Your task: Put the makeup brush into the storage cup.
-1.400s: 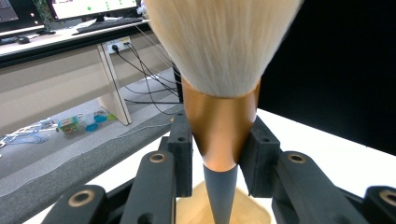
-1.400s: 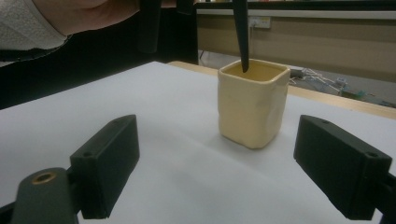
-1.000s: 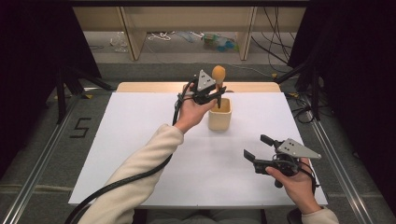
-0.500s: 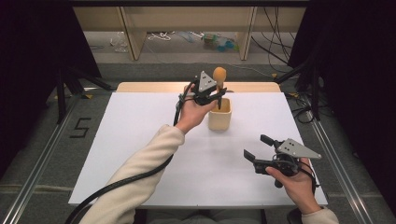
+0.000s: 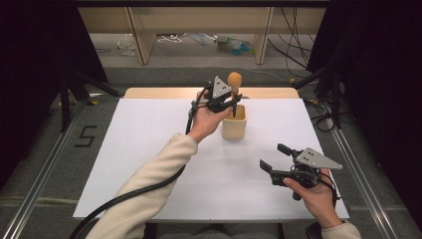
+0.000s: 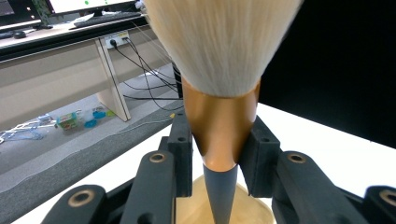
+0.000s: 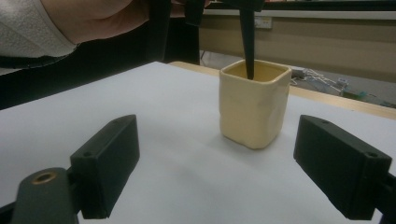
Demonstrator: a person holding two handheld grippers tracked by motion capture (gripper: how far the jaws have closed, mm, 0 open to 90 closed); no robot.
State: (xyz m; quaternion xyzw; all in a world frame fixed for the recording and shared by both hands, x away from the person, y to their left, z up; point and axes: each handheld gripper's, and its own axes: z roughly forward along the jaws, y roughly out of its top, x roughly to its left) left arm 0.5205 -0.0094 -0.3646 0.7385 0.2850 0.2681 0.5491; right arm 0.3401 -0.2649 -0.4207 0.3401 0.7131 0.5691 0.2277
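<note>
A brush (image 5: 234,79) with a pale bristle head, a copper ferrule (image 6: 219,123) and a dark tapered handle (image 7: 247,39) stands upright, bristles up. Its handle tip reaches down into a cream square cup (image 5: 234,124) at the back middle of the white table. My left gripper (image 5: 232,101) is shut on the brush at the narrow end of the ferrule, just above the cup (image 6: 254,212). My right gripper (image 5: 272,156) hovers near the front right of the table, open with nothing between its jaws, and it faces the cup (image 7: 252,105) from a distance.
A white sheet (image 5: 139,149) covers the table, with a wooden strip (image 5: 164,92) along its far edge. Beyond it lie a grey floor with cables and small litter (image 5: 234,44) and wooden desk legs. The left forearm in a cream sleeve (image 5: 149,179) crosses the table's front left.
</note>
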